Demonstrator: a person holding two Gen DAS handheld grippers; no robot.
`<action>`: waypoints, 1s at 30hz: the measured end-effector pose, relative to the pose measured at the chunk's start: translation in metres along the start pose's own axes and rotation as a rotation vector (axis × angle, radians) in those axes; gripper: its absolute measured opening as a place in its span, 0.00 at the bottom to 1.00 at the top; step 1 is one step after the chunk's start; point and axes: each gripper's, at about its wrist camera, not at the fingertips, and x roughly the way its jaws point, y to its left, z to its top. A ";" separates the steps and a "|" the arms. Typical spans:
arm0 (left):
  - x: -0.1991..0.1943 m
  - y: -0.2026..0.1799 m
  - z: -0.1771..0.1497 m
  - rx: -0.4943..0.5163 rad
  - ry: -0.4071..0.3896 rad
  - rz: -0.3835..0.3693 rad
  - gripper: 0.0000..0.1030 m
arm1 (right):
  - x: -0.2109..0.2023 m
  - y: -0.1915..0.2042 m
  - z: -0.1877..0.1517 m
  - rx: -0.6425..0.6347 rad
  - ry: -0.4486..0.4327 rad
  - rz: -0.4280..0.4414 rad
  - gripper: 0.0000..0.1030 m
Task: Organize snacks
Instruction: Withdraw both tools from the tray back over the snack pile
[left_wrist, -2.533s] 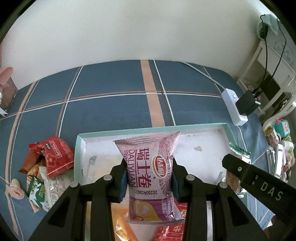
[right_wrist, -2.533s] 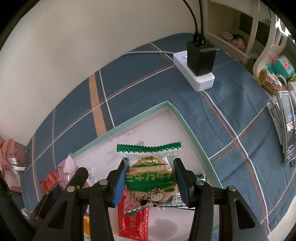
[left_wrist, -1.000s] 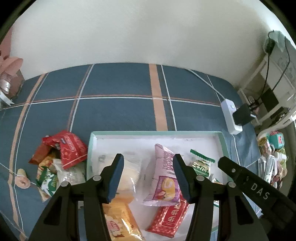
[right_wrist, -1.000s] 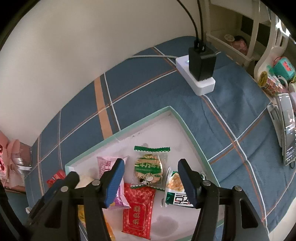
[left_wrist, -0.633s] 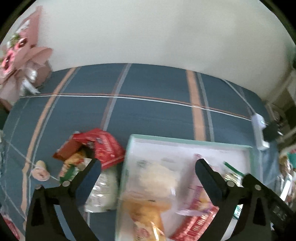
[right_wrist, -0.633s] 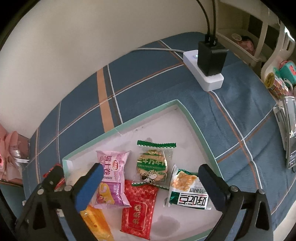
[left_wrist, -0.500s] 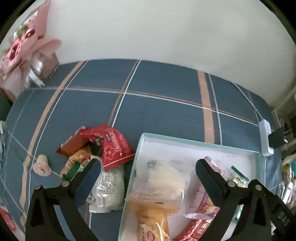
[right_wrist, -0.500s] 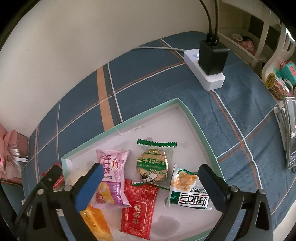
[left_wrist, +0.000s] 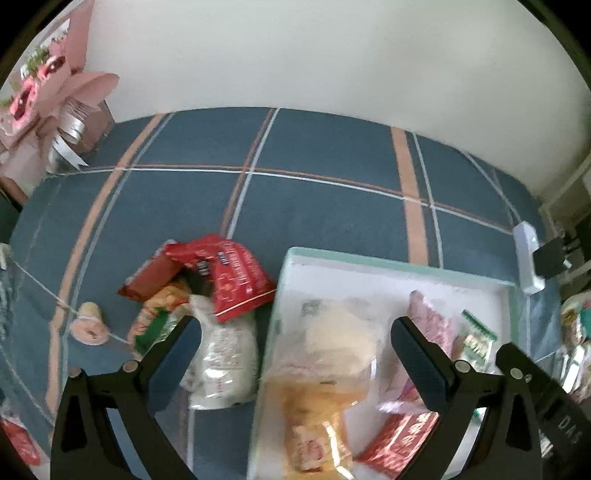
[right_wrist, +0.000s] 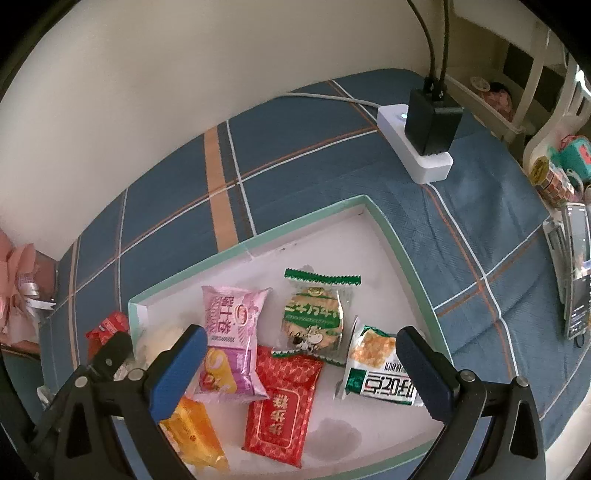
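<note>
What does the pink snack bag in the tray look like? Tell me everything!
The pink snack bag is a shiny, puffy plastic packet with crimped ends, printed writing, a red round logo and a picture of a roll cake near its bottom. It lies flat on the white floor of the tray, unopened as far as shows. Its lower corner overlaps the red packet. Nothing grips it.

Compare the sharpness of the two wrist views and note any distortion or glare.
Left wrist view: motion-blurred; the red snack packet on the blue plaid cloth and the white mint-rimmed tray look smeared. Right wrist view: sharp; print on the pink snack packet is legible. Both views: fisheye bending, dark corners, soft daylight, no strong glare.
</note>
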 end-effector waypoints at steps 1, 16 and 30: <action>-0.003 0.002 -0.001 0.004 -0.002 0.007 0.99 | -0.001 0.002 -0.001 -0.004 0.005 -0.005 1.00; -0.032 0.087 -0.021 -0.124 -0.022 0.044 0.99 | -0.015 0.042 -0.028 -0.076 -0.017 -0.066 1.00; -0.046 0.193 -0.035 -0.210 -0.037 0.099 0.99 | -0.021 0.116 -0.080 -0.199 0.016 0.017 1.00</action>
